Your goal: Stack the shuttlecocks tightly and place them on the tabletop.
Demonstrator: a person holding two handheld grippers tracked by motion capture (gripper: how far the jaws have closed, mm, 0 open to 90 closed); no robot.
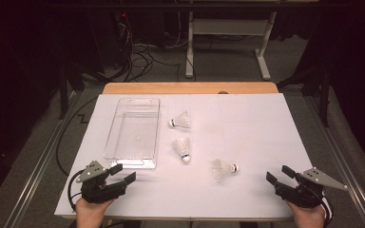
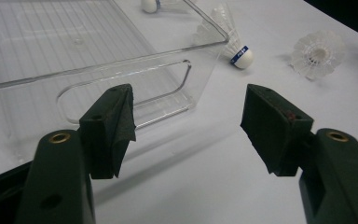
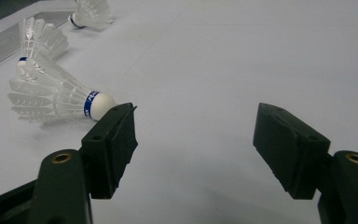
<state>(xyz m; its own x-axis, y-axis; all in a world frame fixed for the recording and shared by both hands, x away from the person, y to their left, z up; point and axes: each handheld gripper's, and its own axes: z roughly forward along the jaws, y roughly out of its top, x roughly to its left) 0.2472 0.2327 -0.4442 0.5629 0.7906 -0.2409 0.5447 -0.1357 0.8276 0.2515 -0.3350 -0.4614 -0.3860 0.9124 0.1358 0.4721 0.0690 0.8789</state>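
Three white shuttlecocks lie on the white table sheet. The far one (image 1: 180, 120) (image 2: 156, 4) (image 3: 91, 11) and the middle one (image 1: 182, 148) (image 2: 233, 42) (image 3: 42, 39) rest just right of a clear plastic tray (image 1: 110, 137) (image 2: 121, 79). The near one (image 1: 224, 168) (image 2: 317, 53) (image 3: 56, 93) lies with its cork toward my right gripper (image 1: 277, 173) (image 3: 193, 126), which stands open at the front right, its left jaw close to that cork. My left gripper (image 1: 125, 172) (image 2: 189, 107) is open at the tray's near end, holding nothing.
The white sheet (image 1: 247, 123) covers a wooden table (image 1: 190, 88). Behind the table, on the dark floor, stand white desk legs (image 1: 264, 57) and a tangle of cables (image 1: 138, 59). A metal rail (image 1: 43, 156) runs along the left side.
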